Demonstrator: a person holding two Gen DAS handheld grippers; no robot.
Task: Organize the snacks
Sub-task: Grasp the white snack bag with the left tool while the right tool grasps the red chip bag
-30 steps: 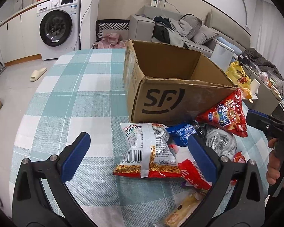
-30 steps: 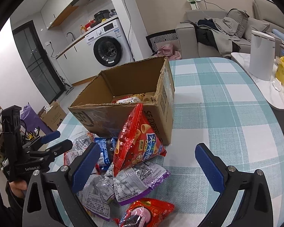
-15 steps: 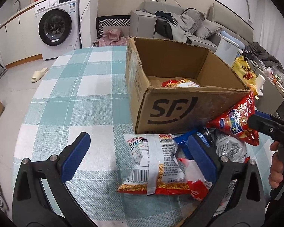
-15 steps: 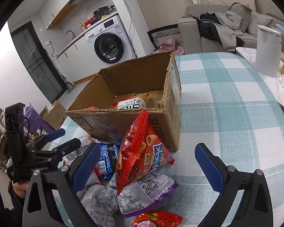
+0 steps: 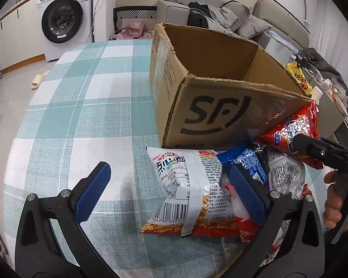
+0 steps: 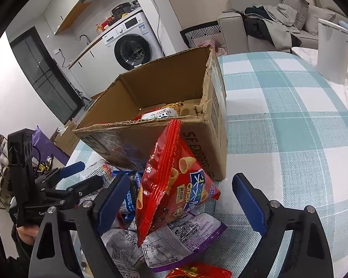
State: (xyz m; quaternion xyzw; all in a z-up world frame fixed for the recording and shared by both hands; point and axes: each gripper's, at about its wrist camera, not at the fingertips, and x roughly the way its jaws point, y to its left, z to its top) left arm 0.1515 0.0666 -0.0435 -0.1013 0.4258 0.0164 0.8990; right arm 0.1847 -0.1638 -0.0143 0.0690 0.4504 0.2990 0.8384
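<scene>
An open cardboard box marked SF stands on the checked table; it also shows in the right wrist view with a snack pack inside. A pile of snack bags lies against its front. My left gripper is open and empty, its jaws straddling a white and red noodle snack pack. My right gripper is open and empty around a red cone-crisp bag that leans on the box. A purple and silver bag lies under it.
The teal checked tablecloth stretches left of the box and also right of it. A white appliance stands at the far right. A washing machine and a sofa are behind the table.
Both grippers have dropped lower and closer to the pile in front of the box. The left one now straddles the noodle pack, the right one the red bag. Both stay open.
</scene>
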